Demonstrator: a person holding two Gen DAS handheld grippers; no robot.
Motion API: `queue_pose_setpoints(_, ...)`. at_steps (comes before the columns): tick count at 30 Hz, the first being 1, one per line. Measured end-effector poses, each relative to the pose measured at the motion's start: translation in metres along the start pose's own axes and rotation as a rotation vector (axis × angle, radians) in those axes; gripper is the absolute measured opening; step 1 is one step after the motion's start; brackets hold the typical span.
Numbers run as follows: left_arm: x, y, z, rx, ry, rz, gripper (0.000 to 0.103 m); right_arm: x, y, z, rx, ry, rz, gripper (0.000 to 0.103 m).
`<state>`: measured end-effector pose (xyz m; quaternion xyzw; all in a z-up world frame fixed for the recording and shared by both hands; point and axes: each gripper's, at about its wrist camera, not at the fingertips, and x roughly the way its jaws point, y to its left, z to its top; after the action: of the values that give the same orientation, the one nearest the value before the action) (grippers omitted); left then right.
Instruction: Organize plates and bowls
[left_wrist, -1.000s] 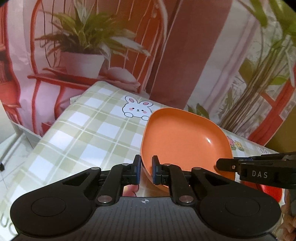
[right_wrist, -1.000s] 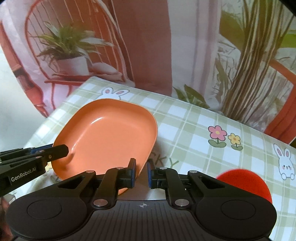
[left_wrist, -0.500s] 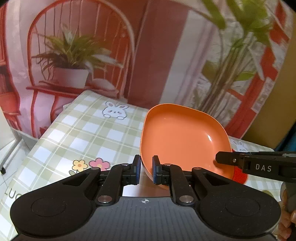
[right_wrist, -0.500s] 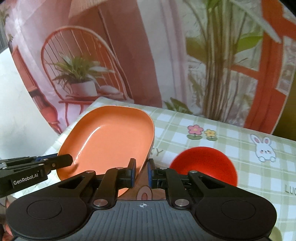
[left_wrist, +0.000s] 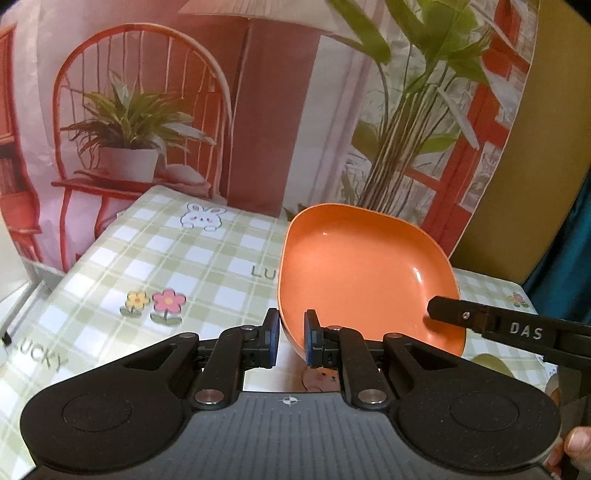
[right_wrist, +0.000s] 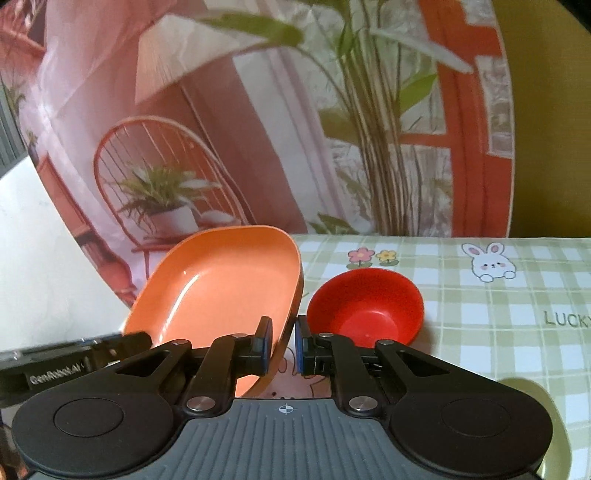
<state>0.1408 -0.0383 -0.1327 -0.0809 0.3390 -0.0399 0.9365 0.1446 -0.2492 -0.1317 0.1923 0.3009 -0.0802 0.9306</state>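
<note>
An orange square plate hangs tilted above the checked tablecloth, held from both sides. My left gripper is shut on its near left rim. My right gripper is shut on the plate's right rim; its black fingers also enter the left wrist view from the right. A red round bowl stands on the cloth just right of the plate in the right wrist view. The left gripper's fingers show at that view's left edge.
The green checked tablecloth carries rabbit, flower and "LUCKY" prints. A printed backdrop with a chair and plants stands behind the table. A pale yellow-green object lies at the near right. A person's fingertip shows at bottom right.
Both grippers have carried the orange plate up and to the right across the table. The red bowl has come fully into the right wrist view, beside the plate.
</note>
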Motion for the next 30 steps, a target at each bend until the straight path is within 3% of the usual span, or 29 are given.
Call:
queue_pose_setpoints(5, -0.011, -0.011, -0.014, -0.005, 0.013, -0.012, 0.014, -0.025, -0.01, -0.013, 0.005, -0.054, 0.014, 0.012)
queue_pose_setpoints(18, -0.027, -0.05, -0.044, 0.06, 0.054, -0.08, 0.014, -0.073, -0.051, -0.047, 0.076, -0.067, -0.039, 0.012)
queue_pose_setpoints(30, -0.022, -0.053, -0.067, 0.085, 0.131, -0.113, 0.016, -0.081, -0.068, -0.08, 0.149, -0.025, -0.046, 0.012)
